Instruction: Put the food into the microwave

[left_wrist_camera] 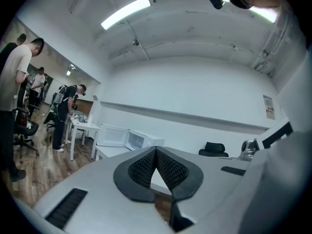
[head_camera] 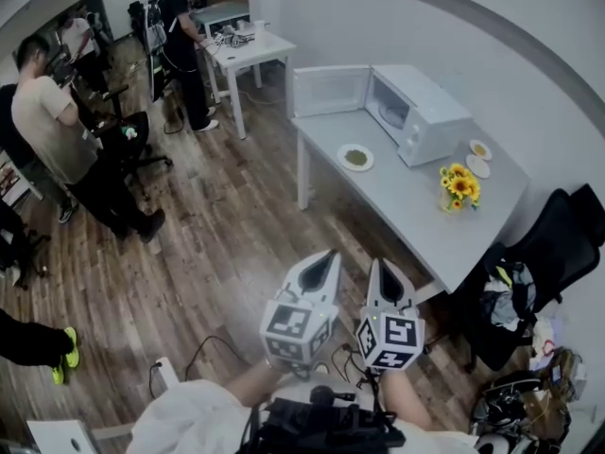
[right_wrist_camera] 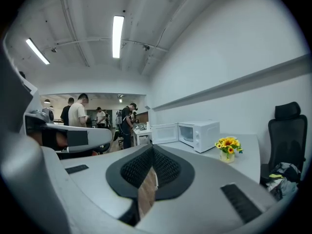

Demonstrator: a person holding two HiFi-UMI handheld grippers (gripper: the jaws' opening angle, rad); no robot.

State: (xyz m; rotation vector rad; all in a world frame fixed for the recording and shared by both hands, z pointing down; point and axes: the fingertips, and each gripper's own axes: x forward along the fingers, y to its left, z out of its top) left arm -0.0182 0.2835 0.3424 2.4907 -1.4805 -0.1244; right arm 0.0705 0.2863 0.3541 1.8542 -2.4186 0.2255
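A white microwave (head_camera: 423, 113) stands on the grey table (head_camera: 397, 206) with its door (head_camera: 330, 89) swung open to the left. In front of it lies a white plate of greenish food (head_camera: 355, 158). Both grippers hang over the wooden floor, well short of the table. My left gripper (head_camera: 326, 256) is shut with nothing in it, and its pads (left_wrist_camera: 146, 167) meet at the tip. My right gripper (head_camera: 378, 265) is shut and empty too. The microwave (right_wrist_camera: 200, 133) and its open door (right_wrist_camera: 164, 133) show far ahead in the right gripper view.
A pot of yellow flowers (head_camera: 458, 185) and two small dishes (head_camera: 479, 157) sit right of the microwave. A black chair (head_camera: 544, 263) with clutter stands at the table's near right end. Several people (head_camera: 57, 130) stand around desks at the far left. Cables (head_camera: 203, 353) lie on the floor.
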